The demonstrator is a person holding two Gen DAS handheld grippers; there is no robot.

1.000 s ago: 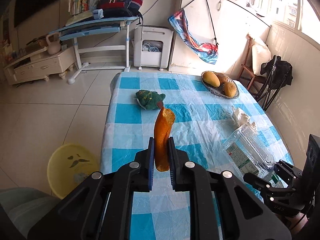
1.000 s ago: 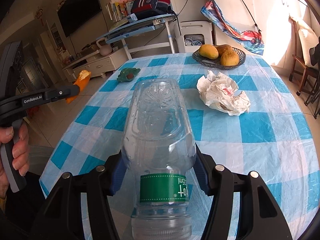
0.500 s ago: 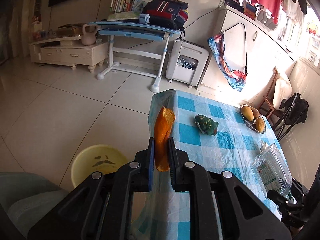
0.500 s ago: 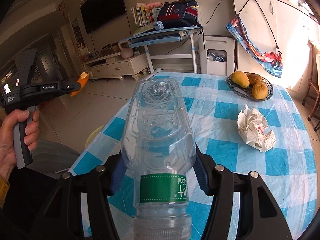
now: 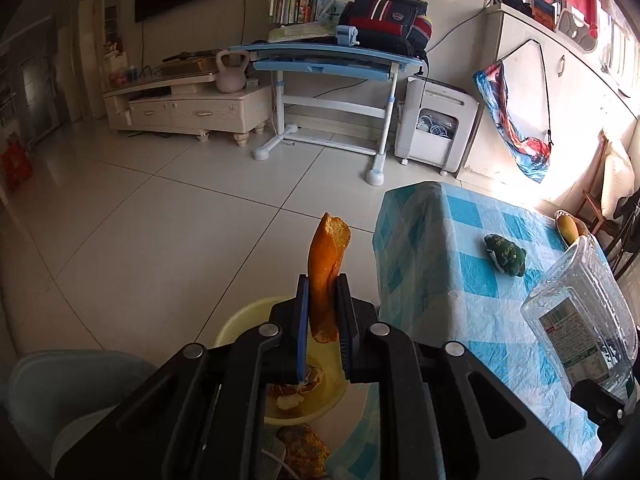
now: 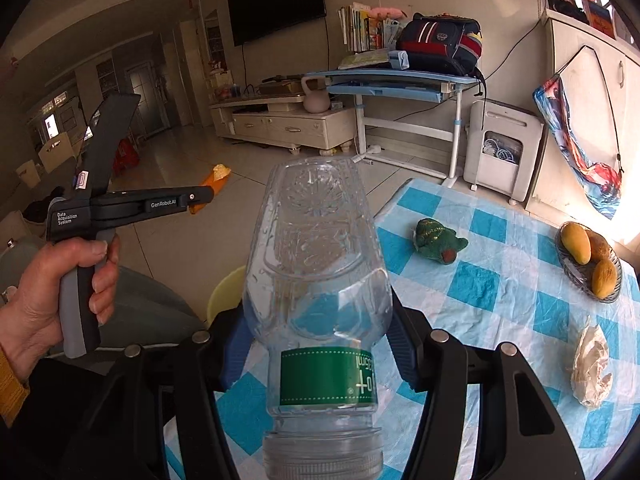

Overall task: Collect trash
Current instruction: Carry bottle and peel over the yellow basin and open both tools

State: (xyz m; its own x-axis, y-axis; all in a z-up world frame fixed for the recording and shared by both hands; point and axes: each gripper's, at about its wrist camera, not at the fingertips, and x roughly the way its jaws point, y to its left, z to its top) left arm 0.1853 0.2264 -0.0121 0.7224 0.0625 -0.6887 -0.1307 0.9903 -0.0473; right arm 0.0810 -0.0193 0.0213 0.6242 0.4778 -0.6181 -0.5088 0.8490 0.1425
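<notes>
Left wrist view: the left tongs (image 5: 323, 312) pinch one orange peel (image 5: 326, 268) above a yellow basin (image 5: 240, 322), its contents half hidden by them. Right wrist view: the right tongs (image 6: 316, 344) clamp one clear bottle (image 6: 320, 280), its cap end cut off; one crumpled paper (image 6: 590, 364) lies on the worktop (image 6: 500, 280).
</notes>
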